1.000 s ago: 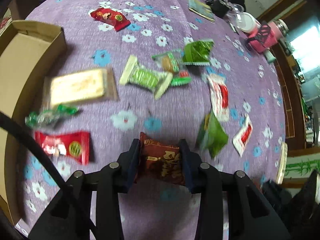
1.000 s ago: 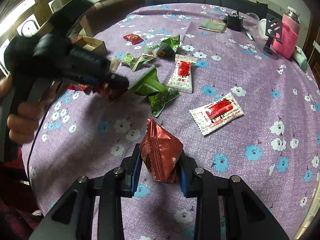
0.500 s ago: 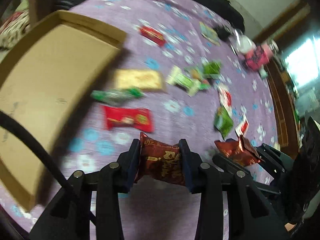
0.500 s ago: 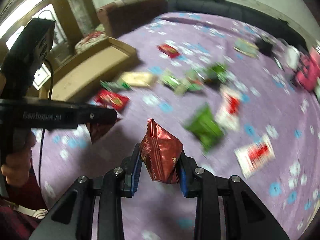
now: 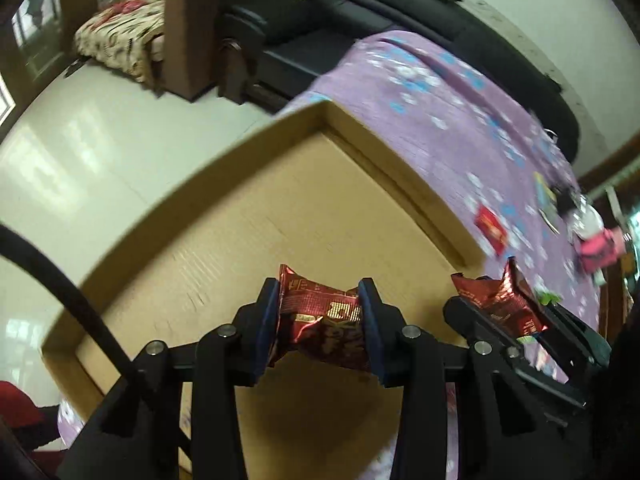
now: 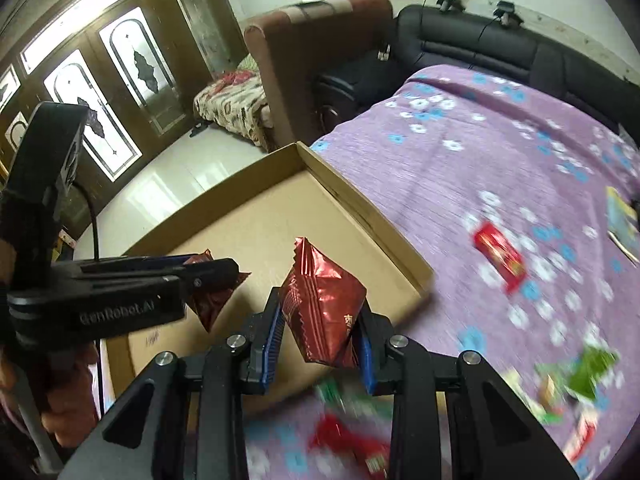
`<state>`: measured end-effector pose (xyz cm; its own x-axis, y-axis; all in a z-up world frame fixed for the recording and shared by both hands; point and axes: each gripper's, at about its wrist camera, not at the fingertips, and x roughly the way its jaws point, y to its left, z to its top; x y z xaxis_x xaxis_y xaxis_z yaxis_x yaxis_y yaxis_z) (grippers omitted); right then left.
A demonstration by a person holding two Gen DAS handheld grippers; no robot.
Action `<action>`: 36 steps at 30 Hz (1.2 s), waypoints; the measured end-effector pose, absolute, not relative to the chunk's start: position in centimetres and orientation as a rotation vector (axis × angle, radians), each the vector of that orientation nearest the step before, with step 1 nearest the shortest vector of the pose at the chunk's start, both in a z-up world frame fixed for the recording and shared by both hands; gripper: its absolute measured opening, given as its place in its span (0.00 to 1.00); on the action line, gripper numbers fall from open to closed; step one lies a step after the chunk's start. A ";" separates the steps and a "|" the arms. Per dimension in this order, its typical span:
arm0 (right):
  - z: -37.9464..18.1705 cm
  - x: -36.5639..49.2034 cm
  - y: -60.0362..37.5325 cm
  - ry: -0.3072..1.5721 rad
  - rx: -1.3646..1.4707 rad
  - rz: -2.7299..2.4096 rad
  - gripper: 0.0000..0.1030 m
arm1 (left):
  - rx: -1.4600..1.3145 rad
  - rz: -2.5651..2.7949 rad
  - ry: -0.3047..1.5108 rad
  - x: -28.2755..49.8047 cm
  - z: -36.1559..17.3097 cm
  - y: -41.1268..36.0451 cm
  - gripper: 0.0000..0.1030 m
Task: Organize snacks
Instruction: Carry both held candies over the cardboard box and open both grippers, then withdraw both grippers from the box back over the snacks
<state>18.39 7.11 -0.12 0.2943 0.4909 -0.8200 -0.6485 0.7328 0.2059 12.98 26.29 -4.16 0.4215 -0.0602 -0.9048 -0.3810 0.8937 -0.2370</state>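
My left tongs [image 5: 320,320] grip a dark red foil snack packet [image 5: 324,328], its sides squeezed between the blue pads, and it now hangs over the floor of the cardboard box [image 5: 240,240]. A second ago this same packet hung above the purple cloth with loose snacks spread beneath it; now the box fills most of the left wrist view and the cloth has slid off to the right.

My right tongs [image 6: 320,340] clamp a second dark red foil packet [image 6: 324,304], standing on end with its crimped edge up. It has come from the middle of the counter to the box's near corner, level with the left tongs, which show at the left of the right wrist view.

The box holds nothing that I can see; its brown floor is bare under both packets.

On the flowered purple cloth [image 6: 480,152] covering the counter, a flat red packet [image 6: 500,256] lies near the box wall. Green packets [image 6: 588,368] and another red one [image 6: 352,444] lie blurred nearer to me. Beyond the counter stands a black sofa [image 6: 480,44].
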 end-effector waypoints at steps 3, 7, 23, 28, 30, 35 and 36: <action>-1.5 19.4 8.8 1.047 -0.226 0.737 0.31 | -0.464 0.231 1.154 14.0 -5.2 27.3 0.41; -2.2 20.5 9.4 1.065 -0.228 0.717 0.31 | -0.490 0.226 1.176 14.9 -6.0 28.1 0.42; -1.5 20.4 9.2 1.024 -0.293 0.693 0.57 | -0.454 0.261 1.137 16.1 -5.1 27.9 0.56; 0.1 18.3 6.6 0.993 -0.206 0.694 0.61 | -0.408 0.292 1.096 14.4 -3.4 26.3 0.57; 0.7 16.8 5.0 0.970 -0.173 0.689 0.63 | -0.390 0.279 1.071 13.4 -2.6 25.2 0.61; 1.5 12.8 -2.9 0.950 -0.029 0.650 0.67 | -0.288 0.203 1.008 9.8 -0.8 19.6 0.74; 1.5 12.4 -4.9 0.945 -0.012 0.620 0.67 | -0.277 0.186 1.000 9.3 -0.6 18.7 0.76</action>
